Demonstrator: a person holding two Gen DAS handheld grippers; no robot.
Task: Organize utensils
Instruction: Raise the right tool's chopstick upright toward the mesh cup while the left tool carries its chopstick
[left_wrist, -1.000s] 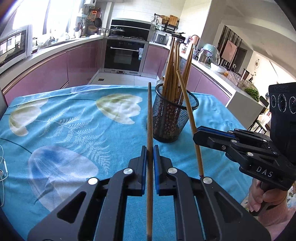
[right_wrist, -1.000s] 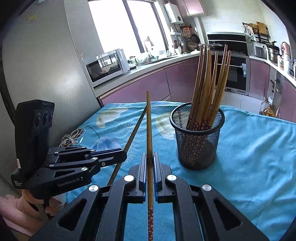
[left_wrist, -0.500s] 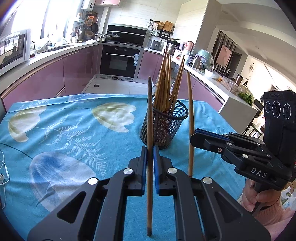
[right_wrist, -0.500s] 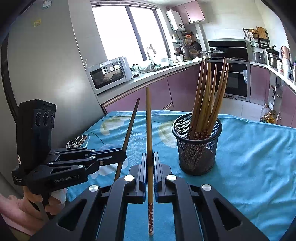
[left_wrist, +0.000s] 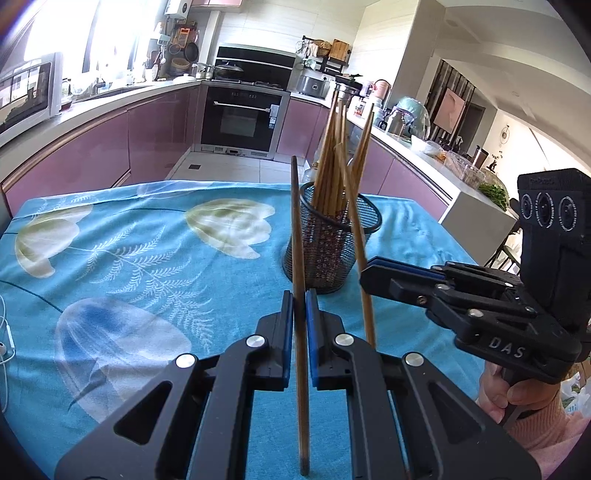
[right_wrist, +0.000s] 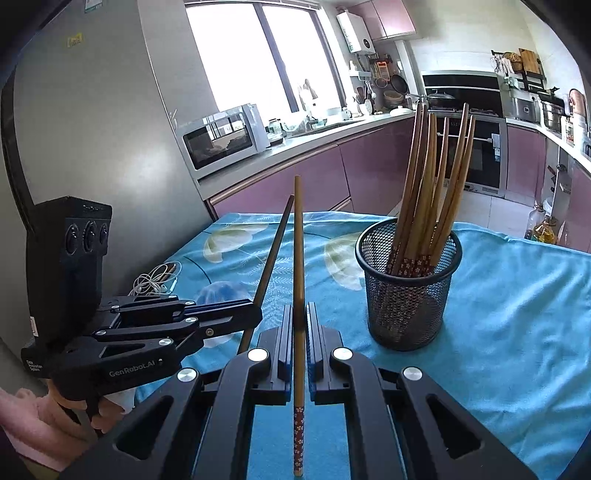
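Observation:
A black mesh cup (left_wrist: 325, 254) holding several wooden chopsticks (left_wrist: 332, 166) stands upright on the blue tablecloth. My left gripper (left_wrist: 299, 302) is shut on a dark brown chopstick (left_wrist: 296, 229) that points up and away, just left of the cup. My right gripper (right_wrist: 299, 314) is shut on a lighter chopstick (right_wrist: 298, 240) with a red patterned end near the camera; the cup (right_wrist: 406, 295) is to its right. Each gripper appears in the other's view: the right gripper (left_wrist: 369, 273) beside the cup with its chopstick (left_wrist: 356, 229), the left gripper (right_wrist: 255, 314) low on the left.
The tablecloth (right_wrist: 517, 314) covers the table up to its far edge. A white earphone cable (right_wrist: 155, 277) lies at the table's left side. A grey fridge (right_wrist: 110, 129) stands close on the left; kitchen counters (right_wrist: 314, 133) lie beyond. A person's hand (left_wrist: 509, 398) holds the right gripper's handle.
Both grippers stay shut on their chopsticks. In the left wrist view the right gripper has drifted a little left toward the cup, and its chopstick leans slightly left again.

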